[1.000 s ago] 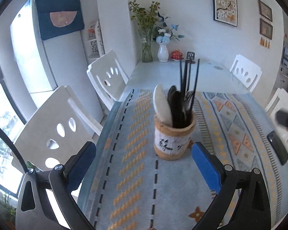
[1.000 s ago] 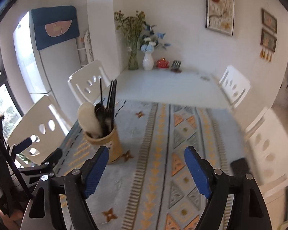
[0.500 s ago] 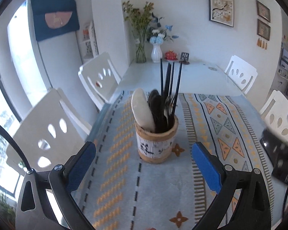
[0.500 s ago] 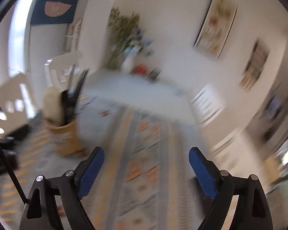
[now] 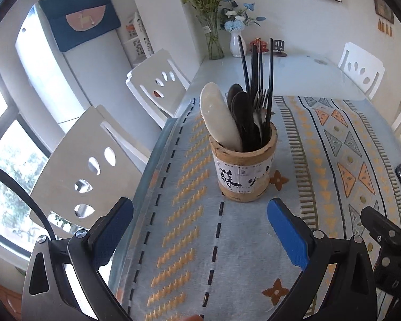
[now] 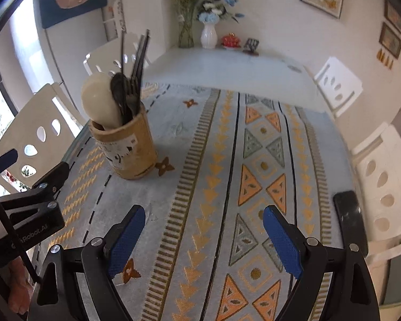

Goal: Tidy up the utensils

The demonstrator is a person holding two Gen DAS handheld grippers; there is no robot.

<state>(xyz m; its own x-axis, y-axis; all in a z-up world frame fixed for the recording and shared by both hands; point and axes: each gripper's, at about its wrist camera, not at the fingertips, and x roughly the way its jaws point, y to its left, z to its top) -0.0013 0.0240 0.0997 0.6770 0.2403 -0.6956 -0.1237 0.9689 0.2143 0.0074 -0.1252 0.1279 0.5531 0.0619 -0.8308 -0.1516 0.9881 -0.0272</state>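
- Left wrist view: the left tongs (image 5: 200, 224) stand released and empty; the bamboo holder (image 5: 243, 169) with the utensils (image 5: 250, 115) sits upright on the tabletop (image 5: 254, 240) just ahead, slightly right of their gap.
- Right tongs (image 6: 204, 236): released too, having just widened with nothing between them; the holder is ahead and well left.
- Judgement: steady the holder low on its wall, then draw one handle straight up to avoid tipping.
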